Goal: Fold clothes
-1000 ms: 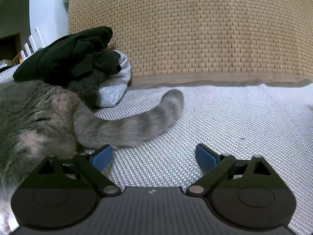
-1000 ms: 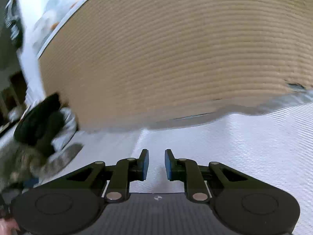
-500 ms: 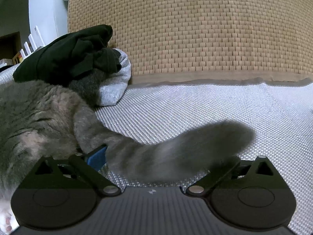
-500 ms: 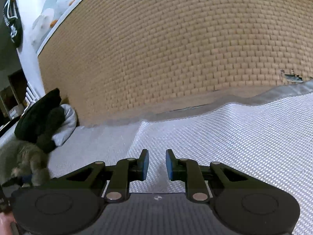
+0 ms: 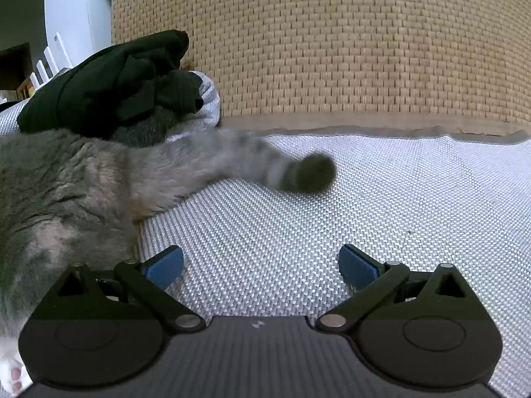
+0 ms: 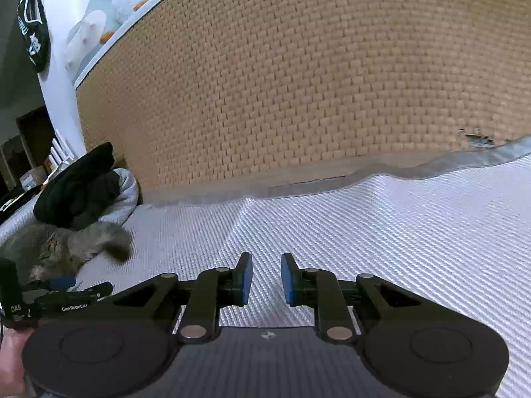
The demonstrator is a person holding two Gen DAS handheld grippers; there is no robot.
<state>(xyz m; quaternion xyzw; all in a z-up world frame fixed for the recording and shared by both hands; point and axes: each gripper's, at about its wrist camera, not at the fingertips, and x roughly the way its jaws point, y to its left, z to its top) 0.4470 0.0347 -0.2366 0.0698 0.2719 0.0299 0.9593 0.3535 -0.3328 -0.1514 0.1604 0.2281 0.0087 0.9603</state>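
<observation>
Hovering low over the silver-grey woven mat (image 5: 381, 199), the left hand-held gripper (image 5: 260, 267) has just been opening and now stands with its 2 blue pads (image 5: 164, 267) spread wide, nothing between them but bare mat. Just left of it lies a grey tabby cat (image 5: 63, 192), its flank close to the left pad; whether they touch I cannot tell. The cat's blurred, dark-tipped tail (image 5: 308, 172) stretches right across the mat beyond the pads. Far left, behind the cat, a pile of black clothes (image 5: 109, 83) sits on a pale grey garment (image 5: 209, 102), against the foot of the tan woven rattan wall (image 5: 332, 49).

The right hand-held gripper (image 6: 265, 280) holds its pads a narrow gap apart, gripping nothing, over the same mat. From its view the left hand-held gripper (image 6: 63, 282) shows at the near left beside the cat (image 6: 53, 248), with the black clothes (image 6: 79, 185) beyond it, well apart from the right gripper.
</observation>
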